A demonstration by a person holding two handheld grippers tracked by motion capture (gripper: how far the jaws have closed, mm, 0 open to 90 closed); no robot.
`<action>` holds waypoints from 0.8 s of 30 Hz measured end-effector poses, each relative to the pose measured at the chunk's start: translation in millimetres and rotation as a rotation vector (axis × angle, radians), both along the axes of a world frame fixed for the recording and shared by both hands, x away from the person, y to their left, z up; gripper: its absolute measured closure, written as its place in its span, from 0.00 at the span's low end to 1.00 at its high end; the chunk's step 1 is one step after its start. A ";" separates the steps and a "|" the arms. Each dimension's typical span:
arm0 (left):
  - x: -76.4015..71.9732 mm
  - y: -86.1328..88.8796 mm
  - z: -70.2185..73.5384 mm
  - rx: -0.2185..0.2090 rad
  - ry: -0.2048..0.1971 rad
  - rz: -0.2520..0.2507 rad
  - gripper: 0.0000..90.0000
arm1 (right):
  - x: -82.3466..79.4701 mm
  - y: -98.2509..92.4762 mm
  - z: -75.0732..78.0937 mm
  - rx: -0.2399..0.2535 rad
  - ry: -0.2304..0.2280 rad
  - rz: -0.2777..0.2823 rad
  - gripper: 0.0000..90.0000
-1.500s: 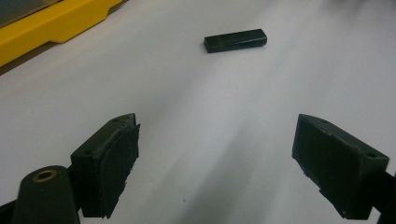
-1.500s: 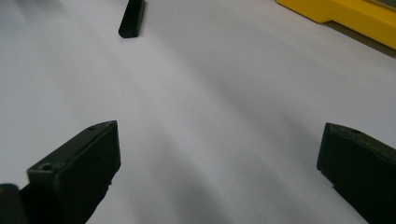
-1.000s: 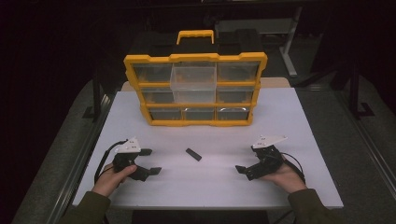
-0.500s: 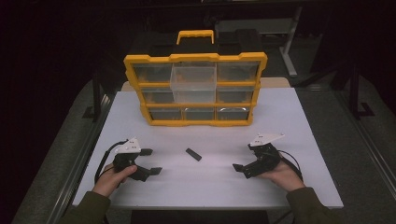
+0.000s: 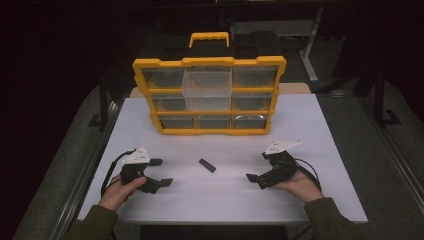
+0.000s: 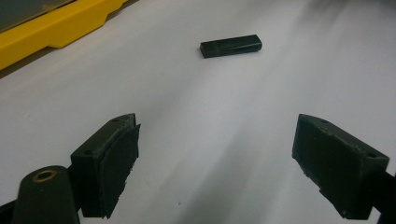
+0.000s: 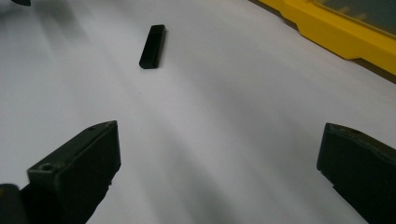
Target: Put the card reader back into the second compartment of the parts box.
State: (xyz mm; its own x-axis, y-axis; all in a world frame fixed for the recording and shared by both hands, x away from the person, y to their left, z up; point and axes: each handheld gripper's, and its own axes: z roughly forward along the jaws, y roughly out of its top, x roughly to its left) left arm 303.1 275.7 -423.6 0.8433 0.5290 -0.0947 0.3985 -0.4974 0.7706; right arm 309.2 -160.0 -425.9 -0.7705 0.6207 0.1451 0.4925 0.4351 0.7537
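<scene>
Black stick (image 5: 207, 165) lies untouched mid-desk (image 5: 320, 130), nearer the front edge, between both grippers. Left gripper (image 5: 160, 172) and right gripper (image 5: 257, 172) are spread, empty. Yellow organizer (image 5: 210, 95) stands at the back edge (one drawer (image 5: 206, 83) out). Nothing looks begun.

yellow organizer (image 5: 209, 131): 1 | clear drawers: 9 | small black stick (image 5: 207, 165): 1 | white table (image 5: 320, 140): 1
</scene>
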 end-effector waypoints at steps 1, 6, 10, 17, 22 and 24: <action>-0.2 -0.1 0.1 -0.001 0.001 0.000 0.16 | 0.1 0.1 0.0 0.001 0.000 0.001 0.00; -1.4 -0.6 0.6 -0.002 -0.006 -0.002 0.16 | 0.3 0.8 1.5 0.005 0.003 0.004 0.00; -1.7 -1.7 0.3 0.002 -0.005 -0.011 0.16 | 2.2 3.4 3.1 0.006 0.001 0.010 0.00; -2.2 -3.8 -0.6 0.009 -0.003 -0.022 0.16 | 4.6 8.4 4.5 0.000 0.003 0.030 0.00; -1.9 -4.9 -1.6 0.011 0.001 -0.026 0.16 | 6.5 11.3 5.6 -0.004 0.004 0.041 0.00; -1.9 -5.0 -1.7 0.012 -0.001 -0.028 0.16 | 7.4 12.6 6.5 -0.003 0.004 0.046 0.00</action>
State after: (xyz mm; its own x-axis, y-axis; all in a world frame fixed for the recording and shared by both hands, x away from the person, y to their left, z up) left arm 301.2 270.7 -425.3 0.8579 0.5063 -0.0877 0.3836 -0.5176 0.7648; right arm 316.6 -147.4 -419.4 -0.7974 0.5855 0.1462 0.4752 0.4598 0.7502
